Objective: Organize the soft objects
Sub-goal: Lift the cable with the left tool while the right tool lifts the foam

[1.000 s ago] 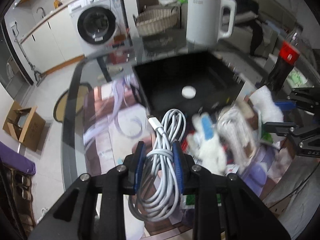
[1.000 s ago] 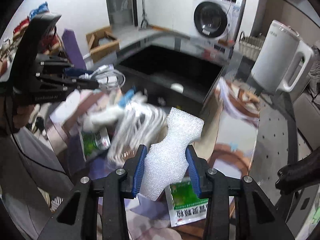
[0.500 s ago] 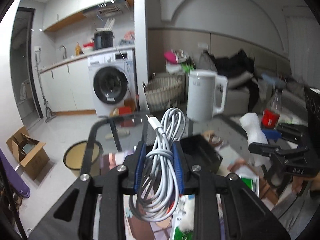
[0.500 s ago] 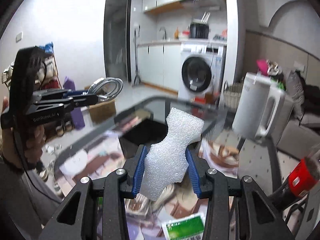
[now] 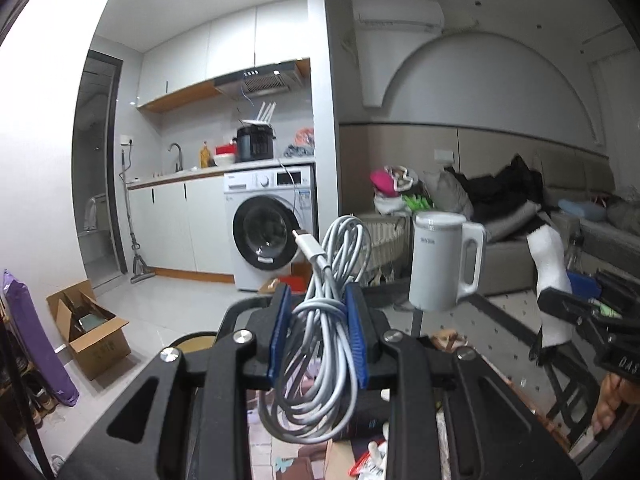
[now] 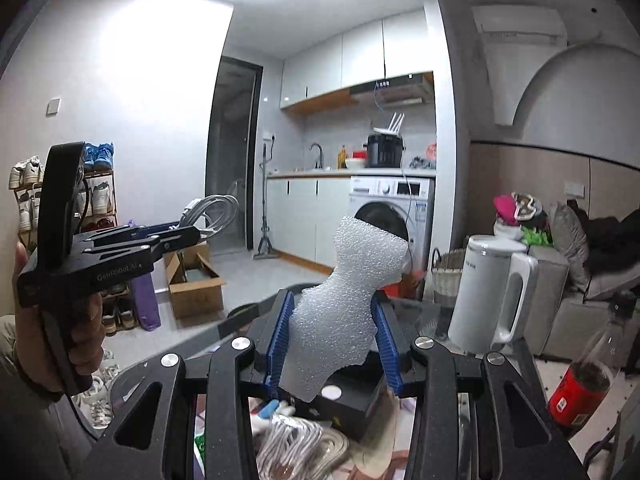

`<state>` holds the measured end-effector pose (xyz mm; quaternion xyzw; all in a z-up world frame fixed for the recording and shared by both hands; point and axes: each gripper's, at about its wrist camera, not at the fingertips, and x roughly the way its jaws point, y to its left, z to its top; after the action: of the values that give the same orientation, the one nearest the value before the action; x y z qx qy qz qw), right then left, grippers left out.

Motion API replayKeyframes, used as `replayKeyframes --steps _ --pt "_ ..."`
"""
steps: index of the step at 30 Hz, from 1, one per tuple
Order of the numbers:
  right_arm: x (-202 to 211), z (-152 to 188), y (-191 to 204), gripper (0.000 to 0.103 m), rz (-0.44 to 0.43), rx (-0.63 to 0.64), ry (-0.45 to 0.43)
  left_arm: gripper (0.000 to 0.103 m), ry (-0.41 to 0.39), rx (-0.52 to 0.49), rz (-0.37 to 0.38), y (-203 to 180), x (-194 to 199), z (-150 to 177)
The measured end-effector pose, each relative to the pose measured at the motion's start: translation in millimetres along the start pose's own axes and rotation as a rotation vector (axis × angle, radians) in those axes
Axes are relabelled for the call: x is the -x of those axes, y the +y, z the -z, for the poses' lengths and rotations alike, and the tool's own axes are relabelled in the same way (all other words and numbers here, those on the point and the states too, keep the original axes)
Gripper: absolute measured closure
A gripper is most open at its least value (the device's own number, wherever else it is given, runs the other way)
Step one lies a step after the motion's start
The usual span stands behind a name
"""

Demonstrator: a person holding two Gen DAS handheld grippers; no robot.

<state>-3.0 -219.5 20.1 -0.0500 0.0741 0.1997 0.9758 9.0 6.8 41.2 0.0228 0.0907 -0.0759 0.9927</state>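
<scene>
- The room fills both views: white walls, a kitchen run of white cabinets across the middle, and a washing machine (image 5: 272, 240) at centre under the counter, with a black cooker (image 6: 386, 151) standing on that counter.
- A grey sofa (image 5: 520, 248) heaped with dark clothes runs along the right edge of the frame; a shoe rack (image 6: 100, 200) sits at the left edge of the right wrist view.
- The glass table (image 6: 444, 312) lies low in the frame beneath my grippers; a black tray (image 6: 356, 392) rests on it at lower centre, with a white round piece inside.
- A cardboard box (image 5: 92, 328) stands open on the floor at lower left.
- A white kettle (image 5: 444, 260) stands upright on the table, right of centre; a red-labelled bottle (image 6: 584, 372) leans at lower right.
- My left gripper (image 5: 316, 336) is clamped on a coiled white cable (image 5: 320, 320), which is lifted clear of the table (its plug end pokes up toward the washing machine).
- My right gripper (image 6: 332, 340) squeezes a white foam piece (image 6: 348, 304) between its blue pads, held upright above the tray.
- More pale cable (image 6: 296, 448) lies on the table at the bottom centre.
</scene>
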Motion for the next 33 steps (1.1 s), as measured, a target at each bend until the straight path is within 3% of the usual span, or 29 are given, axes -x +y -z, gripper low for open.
replayKeyframes --steps 5,19,33 --pt "6 -5 11 0.063 0.002 0.026 -0.045 0.077 -0.04 0.018 -0.005 2 7 -6" --pt "-12 -16 10 0.063 -0.009 -0.012 -0.064 0.077 -0.051 0.036 -0.012 -7 -8 -10" --pt "-74 -34 2 0.063 0.025 -0.032 -0.047 0.077 0.005 0.118 -0.019 -4 -77 -18"
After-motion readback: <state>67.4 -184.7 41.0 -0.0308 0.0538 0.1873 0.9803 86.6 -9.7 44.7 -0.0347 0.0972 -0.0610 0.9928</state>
